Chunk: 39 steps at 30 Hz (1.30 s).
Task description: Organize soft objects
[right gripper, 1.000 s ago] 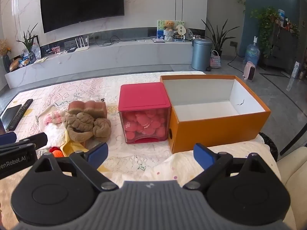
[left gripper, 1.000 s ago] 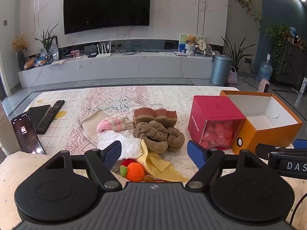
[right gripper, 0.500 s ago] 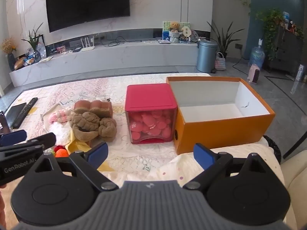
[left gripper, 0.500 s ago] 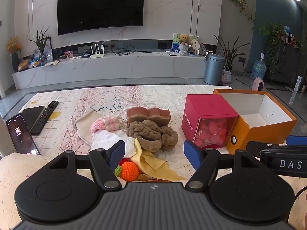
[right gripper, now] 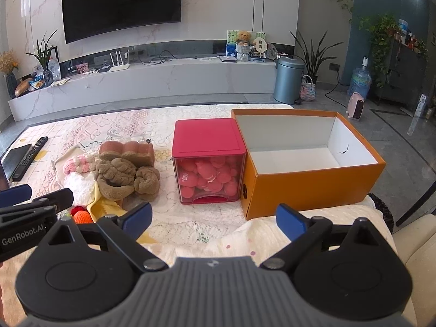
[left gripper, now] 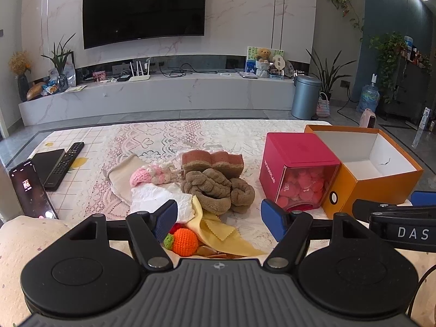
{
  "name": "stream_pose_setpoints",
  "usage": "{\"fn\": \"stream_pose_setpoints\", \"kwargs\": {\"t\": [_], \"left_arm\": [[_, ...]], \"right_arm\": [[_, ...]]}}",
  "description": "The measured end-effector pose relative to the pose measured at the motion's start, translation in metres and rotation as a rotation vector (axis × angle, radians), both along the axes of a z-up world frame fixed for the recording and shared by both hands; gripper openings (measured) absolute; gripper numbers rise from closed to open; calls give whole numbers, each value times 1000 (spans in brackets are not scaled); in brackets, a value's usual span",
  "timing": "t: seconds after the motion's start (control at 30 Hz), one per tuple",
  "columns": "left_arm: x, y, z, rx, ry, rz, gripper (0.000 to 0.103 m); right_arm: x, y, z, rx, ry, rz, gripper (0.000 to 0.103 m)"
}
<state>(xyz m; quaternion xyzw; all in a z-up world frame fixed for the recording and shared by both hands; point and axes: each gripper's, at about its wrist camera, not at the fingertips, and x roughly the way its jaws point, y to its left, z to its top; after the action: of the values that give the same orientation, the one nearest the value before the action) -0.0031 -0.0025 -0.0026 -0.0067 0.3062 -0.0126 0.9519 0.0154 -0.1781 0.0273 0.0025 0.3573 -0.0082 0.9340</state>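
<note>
A heap of soft things lies on the lace-covered table: a brown towel (left gripper: 215, 188), a red-brown sponge (left gripper: 212, 160), a pink knit piece (left gripper: 141, 175), a white cloth (left gripper: 158, 199), a yellow cloth (left gripper: 218, 231) and an orange crochet fruit (left gripper: 185, 241). An open, empty orange box (right gripper: 308, 160) stands at the right, next to a red-lidded box of pink puffs (right gripper: 208, 160). My left gripper (left gripper: 218, 216) is open and empty just in front of the heap. My right gripper (right gripper: 214, 218) is open and empty, in front of the two boxes.
A phone (left gripper: 30, 188), a remote (left gripper: 64, 164) and a dark tablet (left gripper: 47, 160) lie at the table's left edge. A cream cushion (right gripper: 272, 234) lies under the grippers. The TV wall and floor are beyond the table.
Both grippers have drifted slightly, shifting the views a little to the right and back. Nothing on the table has moved. Both stay open.
</note>
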Motion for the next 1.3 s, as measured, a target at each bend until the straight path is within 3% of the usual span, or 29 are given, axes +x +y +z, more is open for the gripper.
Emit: {"fn": "stream_pose_setpoints", "kwargs": {"t": [1.3], "left_arm": [[-1,0,1,-13,3,4,83]], "right_arm": [[4,1,-2,-2,17,8,97]]}}
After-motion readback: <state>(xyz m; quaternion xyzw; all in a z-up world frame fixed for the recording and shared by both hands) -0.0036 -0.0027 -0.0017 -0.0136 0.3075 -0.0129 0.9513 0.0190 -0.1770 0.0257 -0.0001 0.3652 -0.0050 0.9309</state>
